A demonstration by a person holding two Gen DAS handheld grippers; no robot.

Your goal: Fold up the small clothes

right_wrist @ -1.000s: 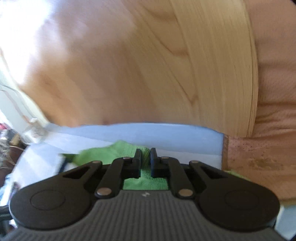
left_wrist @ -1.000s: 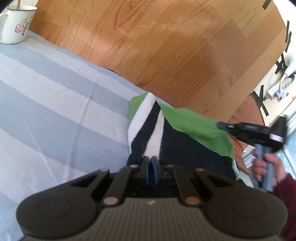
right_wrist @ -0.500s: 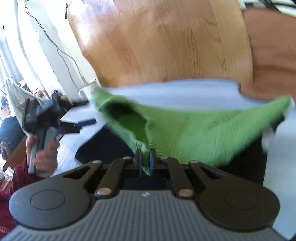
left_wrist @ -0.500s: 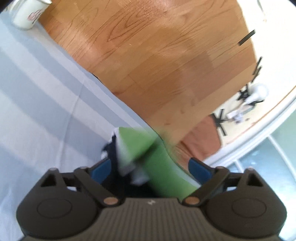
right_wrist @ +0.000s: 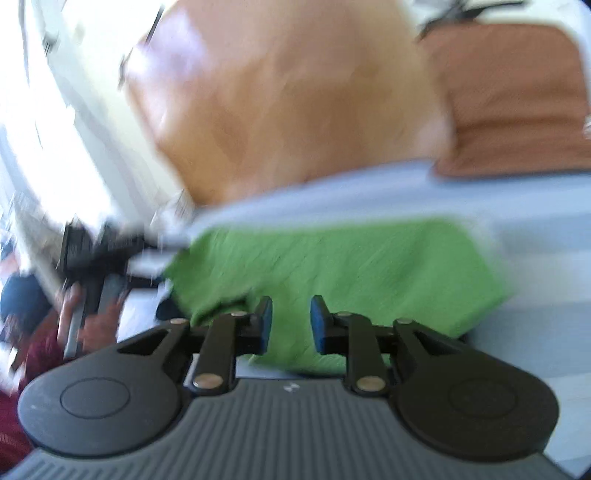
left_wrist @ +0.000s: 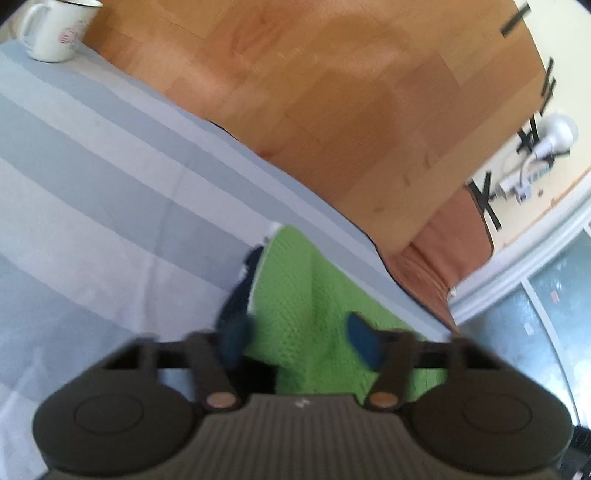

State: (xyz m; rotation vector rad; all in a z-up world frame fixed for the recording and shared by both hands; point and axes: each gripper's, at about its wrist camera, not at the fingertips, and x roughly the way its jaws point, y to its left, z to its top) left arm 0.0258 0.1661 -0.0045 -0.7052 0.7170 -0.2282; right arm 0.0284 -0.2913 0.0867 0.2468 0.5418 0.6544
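Left to right. Enamel mug (left_wrist: pixel 55 31) at 11 o'clock in my left view, on the far corner of the striped cloth (left_wrist: pixel 92 192), well apart from the work. My left gripper (left_wrist: pixel 299 341): jaws wide apart, holding nothing. A second ago they were pinched on the navy-and-white edge, half a second ago already splayed, so the release is done. Green knit garment (left_wrist: pixel 314 295) now lies flat on the cloth right ahead at 12 o'clock between my open fingers, green face up, a strip of navy with white trim peeking out at its 9 o'clock edge. Wood floor (left_wrist: pixel 332 92) beyond, brown cushion (left_wrist: pixel 443 266) at 3 o'clock. Right view is blurred, so detail is poor. My right gripper (right_wrist: pixel 290 321): jaws parted partway, nothing between the pads; half a second ago they were clamped on the lifted green cloth, which was in the air. Garment (right_wrist: pixel 351 266) is down now, spread at 12 o'clock, my left hand (right_wrist: pixel 98 325) with its tool at 9 o'clock. My read: green half has been laid over the navy half, one fold finished. Next likely a fresh grip for a second fold or smoothing.
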